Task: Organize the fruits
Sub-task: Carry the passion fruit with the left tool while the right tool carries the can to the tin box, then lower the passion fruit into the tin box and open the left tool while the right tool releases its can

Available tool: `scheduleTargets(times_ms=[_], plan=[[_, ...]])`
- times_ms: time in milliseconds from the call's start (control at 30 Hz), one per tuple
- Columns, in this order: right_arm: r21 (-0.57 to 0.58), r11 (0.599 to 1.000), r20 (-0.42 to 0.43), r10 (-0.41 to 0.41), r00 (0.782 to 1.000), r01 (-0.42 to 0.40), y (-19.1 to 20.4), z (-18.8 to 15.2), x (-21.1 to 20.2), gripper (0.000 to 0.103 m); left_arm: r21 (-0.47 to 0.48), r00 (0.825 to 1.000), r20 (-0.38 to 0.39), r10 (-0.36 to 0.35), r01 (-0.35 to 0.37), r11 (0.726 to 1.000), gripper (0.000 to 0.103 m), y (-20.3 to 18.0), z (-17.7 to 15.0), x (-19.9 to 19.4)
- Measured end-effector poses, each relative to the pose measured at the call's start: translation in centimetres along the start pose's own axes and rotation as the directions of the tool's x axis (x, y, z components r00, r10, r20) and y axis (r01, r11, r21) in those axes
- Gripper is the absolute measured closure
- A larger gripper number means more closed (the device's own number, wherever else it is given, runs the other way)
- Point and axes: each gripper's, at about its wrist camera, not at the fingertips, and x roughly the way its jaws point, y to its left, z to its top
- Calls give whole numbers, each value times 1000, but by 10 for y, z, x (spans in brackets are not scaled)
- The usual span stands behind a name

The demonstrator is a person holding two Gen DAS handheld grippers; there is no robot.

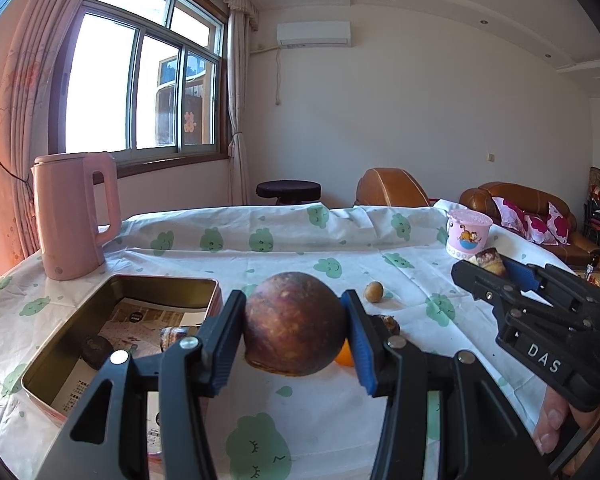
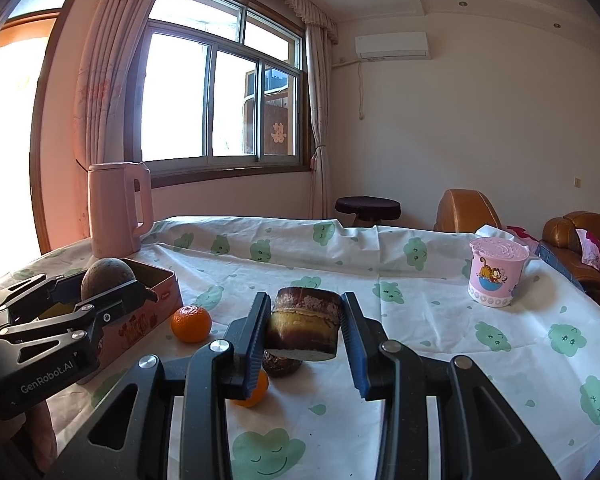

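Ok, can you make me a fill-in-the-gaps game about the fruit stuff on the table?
1. The left tool is shut on a round, brownish-purple ____.
2. The right tool holds a piece of ____.
3. The tall kettle beside the tin box is coloured ____.
4. The cartoon cup stands upright on the cloud-print ____.

Missing words: fruit; cake; pink; tablecloth

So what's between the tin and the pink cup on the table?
In the right wrist view, a mandarin sits just right of the tin; beyond it only bare cloth up to the cup.
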Motion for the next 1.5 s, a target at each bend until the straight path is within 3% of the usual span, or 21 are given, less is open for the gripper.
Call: scheduleTargets(times_ms=[667,1500], plan=[[-90,987,-37,132,991,-135,67,15,29,65,-111,988,-102,117,-129,985,52,83,-5,2],[-178,936,-103,289,952,-304,159,28,68,65,-136,962,-183,203,-229,964,52,144,-7,5]])
